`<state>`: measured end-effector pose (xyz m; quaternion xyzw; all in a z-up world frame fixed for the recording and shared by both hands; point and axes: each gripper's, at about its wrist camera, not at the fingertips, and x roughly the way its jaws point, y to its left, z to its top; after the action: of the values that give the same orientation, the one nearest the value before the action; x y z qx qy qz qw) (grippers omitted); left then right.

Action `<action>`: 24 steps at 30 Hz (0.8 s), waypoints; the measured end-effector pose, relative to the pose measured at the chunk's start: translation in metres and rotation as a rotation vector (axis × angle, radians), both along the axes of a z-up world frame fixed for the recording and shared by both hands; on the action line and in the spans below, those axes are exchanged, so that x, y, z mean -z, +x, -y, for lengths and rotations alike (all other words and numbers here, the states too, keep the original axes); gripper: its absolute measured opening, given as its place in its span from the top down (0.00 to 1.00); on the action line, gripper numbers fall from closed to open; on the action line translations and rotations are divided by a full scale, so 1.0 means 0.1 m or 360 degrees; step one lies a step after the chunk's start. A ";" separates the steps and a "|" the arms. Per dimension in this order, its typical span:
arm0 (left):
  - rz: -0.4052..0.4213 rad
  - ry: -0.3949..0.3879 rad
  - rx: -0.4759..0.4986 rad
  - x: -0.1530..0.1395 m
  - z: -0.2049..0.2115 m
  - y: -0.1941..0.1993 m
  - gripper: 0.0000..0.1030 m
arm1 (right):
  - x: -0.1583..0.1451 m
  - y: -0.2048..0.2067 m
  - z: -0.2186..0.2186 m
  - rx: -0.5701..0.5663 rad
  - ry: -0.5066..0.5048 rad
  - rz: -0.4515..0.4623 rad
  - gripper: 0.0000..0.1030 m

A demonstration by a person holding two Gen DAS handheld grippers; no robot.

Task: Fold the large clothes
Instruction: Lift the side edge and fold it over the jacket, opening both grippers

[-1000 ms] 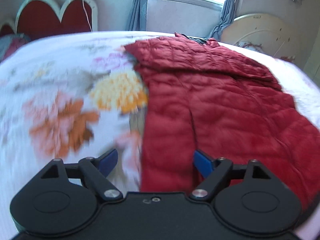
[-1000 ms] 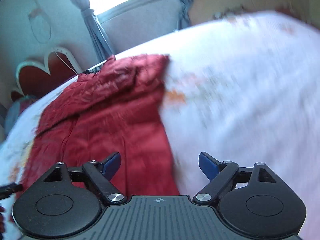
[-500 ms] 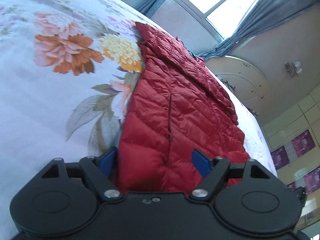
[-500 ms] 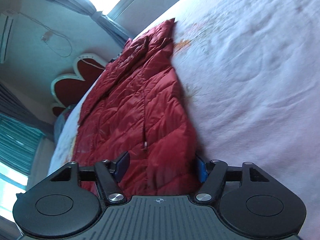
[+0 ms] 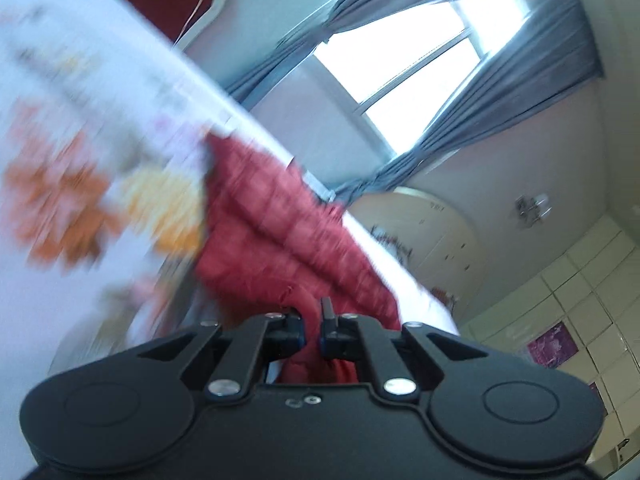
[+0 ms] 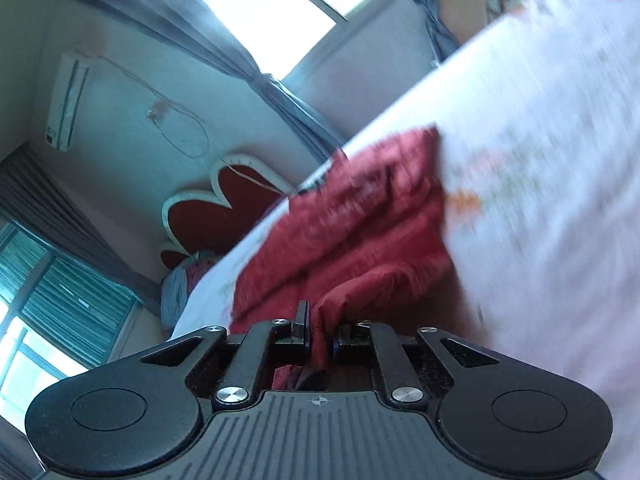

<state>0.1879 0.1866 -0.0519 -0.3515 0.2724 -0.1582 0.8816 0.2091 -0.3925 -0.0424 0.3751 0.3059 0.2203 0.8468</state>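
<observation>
A dark red quilted down jacket [image 5: 280, 232] lies on a white floral bedspread [image 5: 60, 140]. My left gripper [image 5: 312, 322] is shut on the jacket's near hem at its left corner, and the fabric bunches between the fingers. In the right wrist view the jacket [image 6: 352, 224] stretches away toward the headboard. My right gripper [image 6: 320, 330] is shut on the hem at the jacket's right corner, with a fold of red cloth rising between the fingers. Both views are blurred by motion and the hem is lifted off the bed.
A red headboard with white scalloped trim [image 6: 224, 204] stands at the bed's head. A window with grey curtains [image 5: 420, 60] is behind the bed. A round cream board [image 5: 432, 232] leans at the far side. Bare bedspread [image 6: 552, 200] lies right of the jacket.
Both grippers closed on the jacket's near hem, one at each corner, and lifted it. The near part of the jacket has bunched up and the cameras tilted upward.
</observation>
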 end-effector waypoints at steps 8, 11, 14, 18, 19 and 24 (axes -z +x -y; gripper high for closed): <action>0.0059 0.0250 -0.0057 -0.53 0.19 1.17 0.95 | -0.49 1.23 -0.14 0.0101 -0.0050 0.0137 0.92; 0.0045 0.0298 -0.0054 -0.53 0.18 1.72 0.95 | -0.47 1.78 -0.19 0.0127 -0.0061 0.0104 0.91; 0.0013 0.0331 -0.0062 -0.46 0.14 2.25 0.95 | -0.36 2.38 -0.20 0.0149 -0.0055 0.0038 0.91; -0.0053 0.0324 -0.0051 -0.27 0.10 2.91 0.83 | -0.16 3.10 -0.21 0.0179 -0.0030 -0.0051 0.90; -0.0079 0.0324 -0.0088 -0.20 0.08 3.02 0.61 | -0.10 3.27 -0.21 0.0181 -0.0034 -0.0073 0.66; -0.0150 0.0459 -0.0263 0.08 -0.11 3.23 0.05 | 0.10 3.47 -0.17 0.0375 -0.0270 -0.0033 0.01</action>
<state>0.5111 0.1972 -0.0594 -0.2495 0.3033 -0.0277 0.9192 0.5560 -0.3752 -0.0520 0.3378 0.2861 0.0886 0.8923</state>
